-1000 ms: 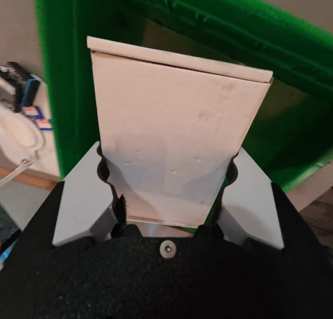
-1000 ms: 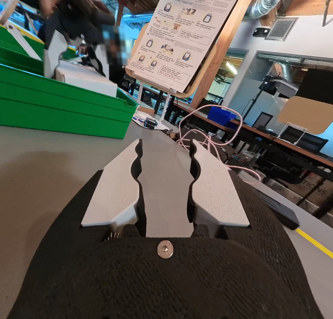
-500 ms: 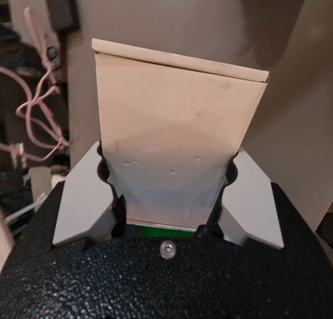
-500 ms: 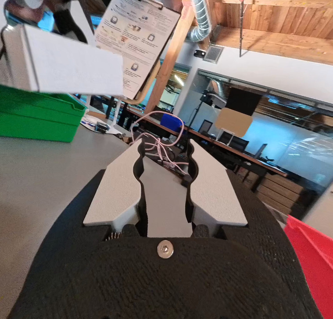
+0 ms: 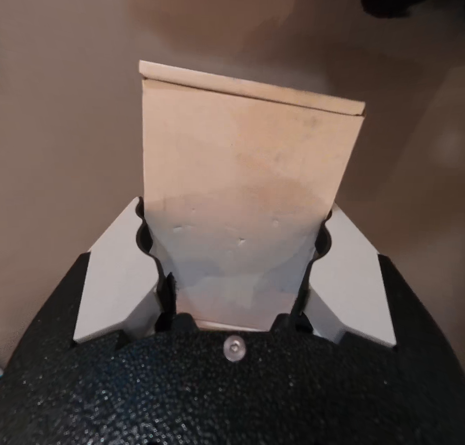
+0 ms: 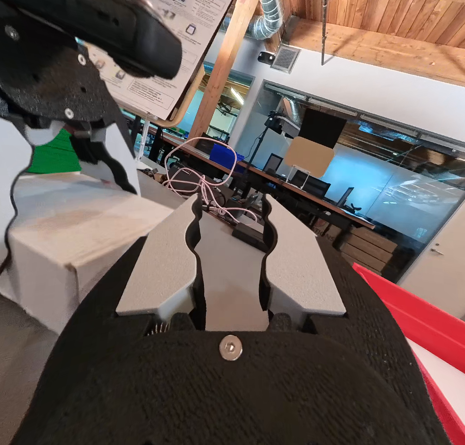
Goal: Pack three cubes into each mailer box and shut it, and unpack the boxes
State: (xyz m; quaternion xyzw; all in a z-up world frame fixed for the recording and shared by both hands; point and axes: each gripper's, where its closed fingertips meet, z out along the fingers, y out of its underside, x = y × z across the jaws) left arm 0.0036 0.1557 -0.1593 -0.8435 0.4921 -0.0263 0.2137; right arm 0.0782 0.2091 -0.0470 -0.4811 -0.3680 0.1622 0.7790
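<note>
Left gripper (image 5: 234, 231) pinches a closed white mailer box (image 5: 241, 181) between both pads, lid edge pointing away, above the grey table (image 5: 63, 106); right gripper (image 6: 231, 226) spread and bare, just beside the box (image 6: 70, 221); red bin (image 6: 415, 314) at right.

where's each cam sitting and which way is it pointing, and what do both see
Left wrist view: on the left gripper, looking along its fingers down at the grey table; the shut white mailer box clamped between its pads fills the middle.
Right wrist view: on the right gripper, open, low over the table, facing a workshop and a red bin.
Shared: the box and left gripper.
</note>
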